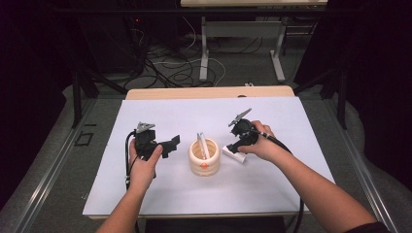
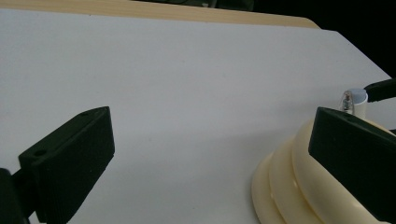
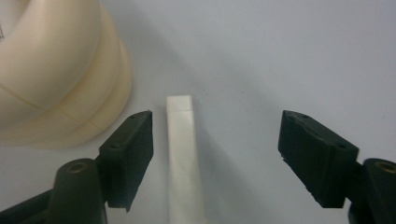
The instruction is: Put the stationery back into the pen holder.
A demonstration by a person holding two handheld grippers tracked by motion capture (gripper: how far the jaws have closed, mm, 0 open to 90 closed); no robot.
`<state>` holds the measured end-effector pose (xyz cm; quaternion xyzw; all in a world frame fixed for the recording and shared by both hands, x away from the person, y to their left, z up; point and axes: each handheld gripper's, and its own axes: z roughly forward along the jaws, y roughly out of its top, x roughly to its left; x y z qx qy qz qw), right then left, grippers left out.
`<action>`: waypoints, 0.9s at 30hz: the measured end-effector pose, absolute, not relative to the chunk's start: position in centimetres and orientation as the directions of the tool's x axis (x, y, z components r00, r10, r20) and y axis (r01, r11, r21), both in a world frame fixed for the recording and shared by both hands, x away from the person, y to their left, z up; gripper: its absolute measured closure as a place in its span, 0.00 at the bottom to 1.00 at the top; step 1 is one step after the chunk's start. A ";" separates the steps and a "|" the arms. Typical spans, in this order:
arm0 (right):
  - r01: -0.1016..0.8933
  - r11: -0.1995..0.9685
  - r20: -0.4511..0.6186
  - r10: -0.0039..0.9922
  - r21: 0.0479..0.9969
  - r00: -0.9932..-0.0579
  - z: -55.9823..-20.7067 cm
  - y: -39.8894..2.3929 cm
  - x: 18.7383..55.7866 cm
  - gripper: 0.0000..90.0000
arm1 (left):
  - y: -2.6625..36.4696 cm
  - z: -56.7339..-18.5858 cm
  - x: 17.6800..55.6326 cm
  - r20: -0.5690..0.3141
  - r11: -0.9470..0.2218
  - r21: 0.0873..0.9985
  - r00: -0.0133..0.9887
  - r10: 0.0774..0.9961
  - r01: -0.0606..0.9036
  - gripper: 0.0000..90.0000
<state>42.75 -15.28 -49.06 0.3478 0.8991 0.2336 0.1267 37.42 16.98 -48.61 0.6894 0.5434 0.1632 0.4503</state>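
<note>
High view: white surface [image 1: 160, 184] with a cream ribbed cup [image 1: 204, 158] about in the middle, a hand on each side of it.
Cup contents: one white tube [image 1: 202, 144] stands in it, leaning, its top poking above the rim. The left gripper view catches that tube's capped top [image 2: 354, 100] past the cup's wall [image 2: 289, 182].
Loose tube: a second white tube [image 3: 183, 158] lies flat on the surface just beside the cup, on the right-hand side [image 1: 234, 155].
Right hand-held gripper [image 3: 215, 154]: jaws well apart, straddling the flat tube. It's nearer the left jaw, with neither pad pressing on it.
Left hand-held gripper [image 2: 210, 158]: jaws wide apart, nothing between them, right jaw close against the cup; can't tell if it's touching.
</note>
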 end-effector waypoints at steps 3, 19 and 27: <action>0.577 0.660 -0.042 0.675 0.481 -0.737 -49.3 -15.5 42.8 0.40 | 16.9 -48.7 37.4 -0.267 0.005 0.803 0.352 0.897 0.596 0.00; 0.589 0.689 0.034 0.637 0.422 -0.770 -51.2 -16.2 42.4 0.63 | 16.8 -48.9 37.5 -0.265 -0.001 0.799 0.353 0.897 0.601 0.00; 0.585 0.705 0.034 0.627 0.400 -0.778 -51.7 -16.1 42.5 0.64 | 16.9 -48.9 37.5 -0.269 0.002 0.796 0.351 0.897 0.606 0.00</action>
